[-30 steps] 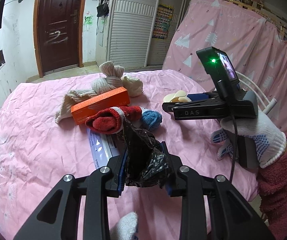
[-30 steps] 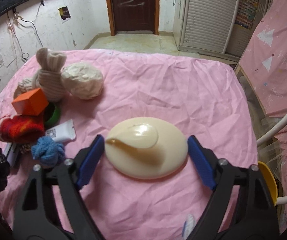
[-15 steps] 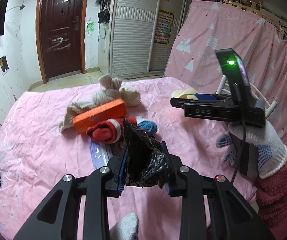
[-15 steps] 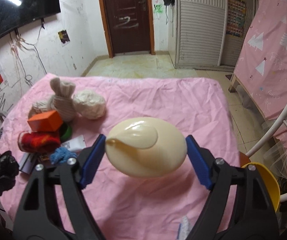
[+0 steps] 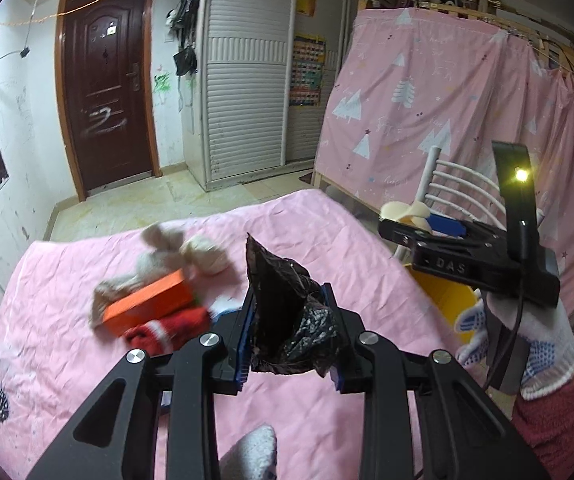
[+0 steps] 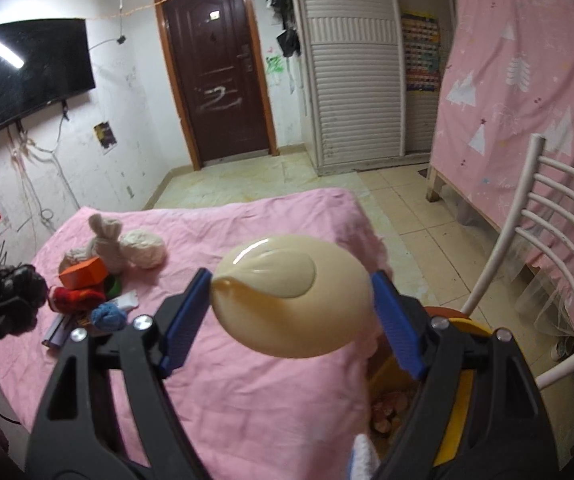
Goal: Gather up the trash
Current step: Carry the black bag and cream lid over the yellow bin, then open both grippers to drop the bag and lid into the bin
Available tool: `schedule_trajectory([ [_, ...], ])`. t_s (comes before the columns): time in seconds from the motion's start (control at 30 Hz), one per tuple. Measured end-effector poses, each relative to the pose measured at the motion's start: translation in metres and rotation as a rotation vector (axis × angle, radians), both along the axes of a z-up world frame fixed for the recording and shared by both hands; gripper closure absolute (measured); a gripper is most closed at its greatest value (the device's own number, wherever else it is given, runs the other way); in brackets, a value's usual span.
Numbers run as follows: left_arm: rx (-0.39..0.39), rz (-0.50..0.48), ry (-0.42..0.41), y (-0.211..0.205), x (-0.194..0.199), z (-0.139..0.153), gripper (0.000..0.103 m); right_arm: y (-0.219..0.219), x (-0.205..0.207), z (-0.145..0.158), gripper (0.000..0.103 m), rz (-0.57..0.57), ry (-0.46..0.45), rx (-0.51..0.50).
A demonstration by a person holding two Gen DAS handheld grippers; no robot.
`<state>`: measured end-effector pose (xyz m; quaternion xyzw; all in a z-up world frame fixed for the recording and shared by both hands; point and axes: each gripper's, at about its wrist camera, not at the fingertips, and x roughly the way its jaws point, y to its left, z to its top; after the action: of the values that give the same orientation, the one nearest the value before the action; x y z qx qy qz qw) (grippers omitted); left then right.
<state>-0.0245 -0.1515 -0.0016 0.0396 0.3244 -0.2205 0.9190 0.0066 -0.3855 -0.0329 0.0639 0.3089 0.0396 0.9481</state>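
My left gripper (image 5: 289, 336) is shut on a crumpled black plastic bag (image 5: 287, 316), held above the pink bedspread (image 5: 67, 360). My right gripper (image 6: 293, 312) is shut on a cream egg-shaped plastic piece (image 6: 291, 300), lifted over the bed's right edge. In the left wrist view the right gripper (image 5: 423, 226) shows at the right, held by a white-gloved hand (image 5: 527, 328), with the cream piece (image 5: 403, 212) at its tips. A yellow bin (image 6: 463, 364) stands on the floor below the right gripper, also visible as the yellow bin (image 5: 443, 296).
On the bed's left lie an orange box (image 6: 83, 272), a red sock (image 6: 75, 298), a blue sock ball (image 6: 107, 316), beige socks (image 6: 107, 240), a white yarn ball (image 6: 145, 248) and a white tube (image 6: 125, 302). A white chair (image 6: 547, 256) stands right of the bed.
Both grippers rose and moved right, off the pile toward the bed's right edge. The cream piece left the bedspread and now hangs near the yellow bin. The black bag stayed gripped.
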Motion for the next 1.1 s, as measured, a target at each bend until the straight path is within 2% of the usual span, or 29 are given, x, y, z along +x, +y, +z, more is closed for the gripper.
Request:
schedule_trajectory([
  [0.13, -0.01, -0.034, -0.004, -0.027, 0.007, 0.006, 0.082, -0.035, -0.015, -0.005, 0.026, -0.067, -0.011, 0.019],
  [0.43, -0.073, -0.147, 0.055, -0.105, 0.029, 0.005, 0.082, -0.108, -0.041, -0.029, 0.026, -0.216, 0.001, 0.08],
  [0.67, -0.074, -0.219, 0.106, -0.175, 0.037, -0.006, 0.082, -0.144, -0.059, -0.051, 0.026, -0.278, 0.022, 0.099],
  [0.87, -0.045, -0.259, 0.142, -0.224, 0.042, -0.024, 0.082, -0.166, -0.067, -0.076, 0.025, -0.313, 0.053, 0.124],
  [0.97, -0.012, -0.272, 0.175, -0.247, 0.046, -0.035, 0.074, -0.173, -0.071, -0.084, 0.025, -0.321, 0.065, 0.13],
  [1.03, 0.005, -0.27, 0.178, -0.256, 0.047, -0.04, 0.059, -0.177, -0.075, -0.088, 0.025, -0.326, 0.071, 0.13],
  [1.1, 0.012, -0.269, 0.183, -0.26, 0.048, -0.044, 0.052, -0.179, -0.076, -0.09, 0.025, -0.327, 0.075, 0.133],
])
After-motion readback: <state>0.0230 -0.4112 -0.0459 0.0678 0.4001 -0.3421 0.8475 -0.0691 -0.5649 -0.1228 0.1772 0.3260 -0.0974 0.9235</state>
